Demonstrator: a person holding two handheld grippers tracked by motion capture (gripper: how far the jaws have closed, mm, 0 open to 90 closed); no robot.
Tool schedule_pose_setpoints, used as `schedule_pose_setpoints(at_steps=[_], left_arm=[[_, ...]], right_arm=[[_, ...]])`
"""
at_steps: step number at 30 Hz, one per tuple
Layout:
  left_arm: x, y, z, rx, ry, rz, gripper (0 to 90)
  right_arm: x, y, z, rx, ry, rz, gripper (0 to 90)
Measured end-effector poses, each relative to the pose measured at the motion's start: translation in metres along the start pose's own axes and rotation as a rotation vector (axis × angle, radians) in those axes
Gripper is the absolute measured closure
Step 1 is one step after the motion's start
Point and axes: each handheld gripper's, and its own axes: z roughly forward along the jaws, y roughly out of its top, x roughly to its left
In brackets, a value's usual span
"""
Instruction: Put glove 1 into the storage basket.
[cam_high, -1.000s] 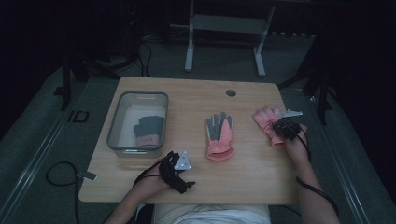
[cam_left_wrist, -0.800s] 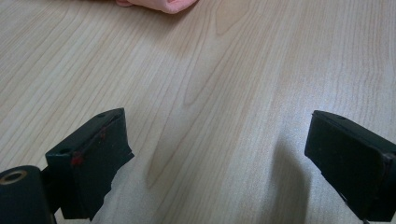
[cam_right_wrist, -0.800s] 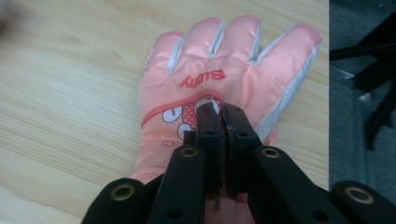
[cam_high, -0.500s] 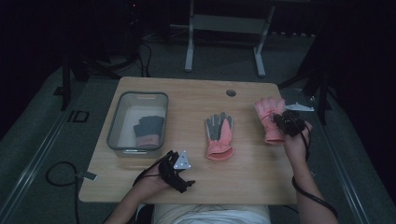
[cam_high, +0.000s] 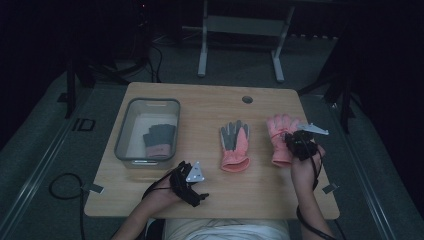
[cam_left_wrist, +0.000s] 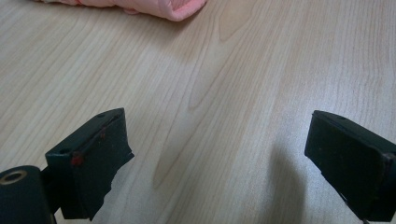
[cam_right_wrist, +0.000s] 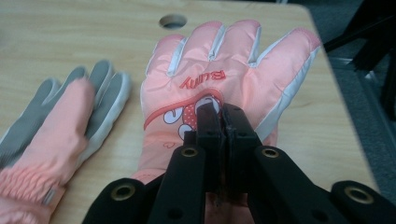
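The pink glove has shifted since the earlier frames: a second ago it lay nearer the right edge of the desk with your right hand-held gripper low over it, and now glove and gripper sit a little inward, the glove's cuff end seeming to lift off the wood, its fingers pointing away from you. In the right gripper view the jaws are pressed together on a thin pinch of the printed back fabric, and that is your main risk: the shell looks slick, so the fold may slide out if you lift or swing quickly, dropping the glove. A dangling glove could also brush the second glove, lying palm-up just beside it toward the middle, and drag it askew. If you are heading for the grey bin at far left, which already holds a glove, the carry crosses most of the desk, so keep it slow. Your left hand-held gripper rests near the front edge, jaws wide apart and empty; keep it clear of the path.
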Motion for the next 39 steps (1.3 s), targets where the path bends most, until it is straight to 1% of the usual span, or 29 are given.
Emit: schedule_pose_setpoints(at_steps=[2, 6, 8, 9, 11, 12, 15, 16, 18, 19, 22, 24, 26, 28, 29, 31, 32, 33, 34, 35, 36, 37, 38, 39], left_arm=[[0.0, 0.0, 0.0, 0.0, 0.0, 0.0, 6.0], [0.0, -0.001, 0.0, 0.007, 0.0, 0.003, 6.0], [0.0, -0.001, 0.0, 0.007, -0.001, 0.007, 6.0], [0.0, -0.001, 0.0, 0.008, -0.002, 0.007, 6.0], [0.0, -0.001, 0.0, 0.007, -0.001, 0.008, 6.0], [0.0, -0.001, 0.0, 0.002, -0.001, 0.001, 6.0], [0.0, -0.001, 0.0, 0.006, -0.002, 0.003, 6.0], [0.0, -0.001, 0.0, 0.009, -0.004, 0.005, 6.0], [0.0, -0.001, 0.0, 0.01, -0.003, 0.007, 6.0], [0.0, -0.001, 0.0, 0.008, -0.004, 0.004, 6.0], [0.0, -0.001, 0.0, 0.008, -0.005, 0.005, 6.0], [-0.001, -0.001, 0.001, 0.007, -0.005, 0.002, 6.0], [-0.001, -0.001, 0.001, 0.007, -0.005, 0.002, 6.0], [0.0, 0.0, 0.0, 0.01, -0.007, 0.005, 6.0], [0.0, 0.0, 0.0, 0.01, -0.007, 0.005, 6.0], [0.0, -0.001, 0.001, 0.009, -0.006, 0.004, 6.0], [0.0, 0.0, 0.001, 0.009, -0.009, 0.004, 6.0], [0.0, 0.0, 0.001, 0.009, -0.009, 0.004, 6.0], [-0.001, -0.001, 0.001, 0.009, -0.009, 0.005, 6.0], [-0.001, -0.001, 0.001, 0.009, -0.009, 0.005, 6.0], [0.0, 0.0, 0.001, 0.011, -0.008, 0.007, 6.0], [0.0, 0.0, 0.001, 0.012, -0.008, 0.008, 6.0], [0.0, 0.0, 0.001, 0.013, -0.009, 0.007, 6.0], [0.0, 0.0, 0.001, 0.013, -0.009, 0.007, 6.0]], right_arm=[[0.005, -0.007, 0.004, 0.017, 0.008, -0.009, 86.8], [0.011, -0.017, 0.014, 0.04, 0.005, -0.012, 86.7], [0.011, -0.02, 0.02, 0.045, 0.001, -0.003, 86.7], [0.011, -0.021, 0.023, 0.047, -0.007, -0.006, 86.6], [0.01, -0.024, 0.029, 0.052, -0.018, 0.006, 86.6], [0.008, -0.026, 0.033, 0.061, -0.019, 0.007, 86.6], [0.006, -0.033, 0.045, 0.092, -0.02, 0.003, 86.4], [0.006, -0.036, 0.048, 0.092, -0.025, 0.004, 86.2], [0.003, -0.039, 0.049, 0.087, -0.019, 0.016, 85.7], [0.002, -0.039, 0.049, 0.086, -0.016, 0.014, 85.1], [0.001, -0.037, 0.05, 0.09, -0.009, -0.006, 82.7], [0.001, -0.036, 0.049, 0.097, -0.005, -0.015, 79.2], [-0.001, -0.034, 0.048, 0.092, -0.003, -0.019, 73.6], [-0.004, -0.031, 0.046, 0.087, 0.011, -0.021, 69.2], [-0.004, -0.031, 0.046, 0.087, 0.011, -0.021, 69.2], [-0.007, -0.028, 0.041, 0.075, 0.019, -0.031, 63.4], [-0.01, -0.023, 0.037, 0.071, 0.043, -0.053, 59.1], [-0.012, -0.021, 0.034, 0.065, 0.053, -0.067, 57.7], [-0.014, -0.018, 0.032, 0.062, 0.08, -0.08, 54.7], [-0.014, -0.018, 0.032, 0.062, 0.08, -0.08, 54.7], [-0.018, -0.014, 0.028, 0.067, 0.091, -0.123, 54.0], [-0.021, -0.012, 0.026, 0.069, 0.127, -0.139, 54.5], [-0.024, -0.01, 0.025, 0.067, 0.15, -0.156, 54.8], [-0.026, -0.008, 0.024, 0.075, 0.16, -0.17, 54.8]])
